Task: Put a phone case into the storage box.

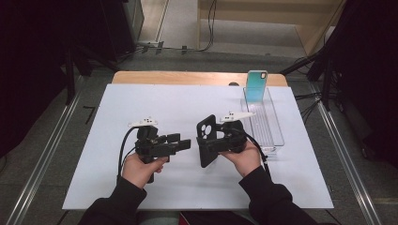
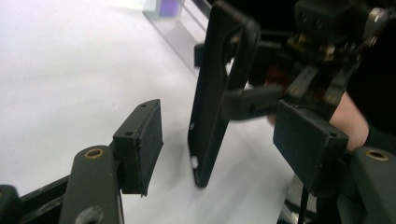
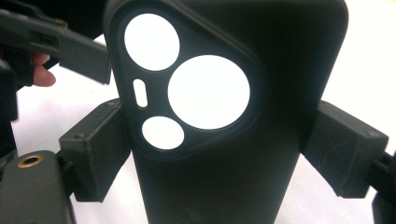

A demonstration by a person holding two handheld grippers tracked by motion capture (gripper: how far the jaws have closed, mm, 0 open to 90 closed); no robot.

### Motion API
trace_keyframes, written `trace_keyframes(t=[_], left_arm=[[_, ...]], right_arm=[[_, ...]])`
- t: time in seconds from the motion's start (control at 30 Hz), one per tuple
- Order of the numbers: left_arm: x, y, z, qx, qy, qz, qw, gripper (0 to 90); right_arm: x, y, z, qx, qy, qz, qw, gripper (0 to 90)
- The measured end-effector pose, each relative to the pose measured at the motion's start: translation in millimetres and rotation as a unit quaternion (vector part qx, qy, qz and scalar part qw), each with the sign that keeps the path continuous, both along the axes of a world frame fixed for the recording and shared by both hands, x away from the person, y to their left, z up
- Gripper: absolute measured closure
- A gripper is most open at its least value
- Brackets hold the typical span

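Standing clear tray (image 1: 274, 136) holding teal phone case (image 1: 256, 86), behind black phone case (image 1: 207, 140)

Table with white sheet and one clear tray

A wooden table (image 1: 141, 77), its bare edge showing along the far side, is covered almost wholly by a white sheet (image 1: 117, 108). At the far right of the sheet lies a long, clear plastic tray (image 1: 277, 133), its length running from near to far. A teal phone case (image 1: 256, 86) stands upright in the tray's far end. A small dark object (image 1: 233, 84), too small to identify, sits at the sheet's far edge.
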State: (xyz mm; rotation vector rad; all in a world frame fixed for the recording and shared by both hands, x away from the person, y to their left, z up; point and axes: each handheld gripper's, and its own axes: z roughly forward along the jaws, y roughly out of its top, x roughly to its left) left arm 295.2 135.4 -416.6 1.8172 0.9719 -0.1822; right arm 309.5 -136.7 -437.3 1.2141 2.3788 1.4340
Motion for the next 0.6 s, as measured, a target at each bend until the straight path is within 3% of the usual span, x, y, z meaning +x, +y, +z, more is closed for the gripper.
trace_keyframes(t=[0.23, 0.4, 0.47, 0.6], left_arm=[[-1.5, -2.4, -4.3, 0.033, -0.005, -0.044, 0.9985, 33.0], [-4.8, -2.3, -12.2, 0.08, -0.024, -0.088, 0.9926, 33.1], [-6.4, -0.7, -15.3, 0.099, -0.038, -0.094, 0.9899, 33.1], [-8.3, 3.5, -20.1, 0.102, -0.045, -0.102, 0.9886, 33.1]], right_arm=[[1.6, -12.0, 7.1, 0.008, 0.006, 0.009, 0.9999, 11.9], [2.3, -17.7, 12.6, 0.008, 0.003, 0.029, 0.9995, 11.9], [2.6, -19.4, 14.5, 0.004, 0.002, 0.036, 0.9993, 11.9], [3.1, -23.3, 17.7, 0.0, 0.003, 0.046, 0.9989, 11.9]])
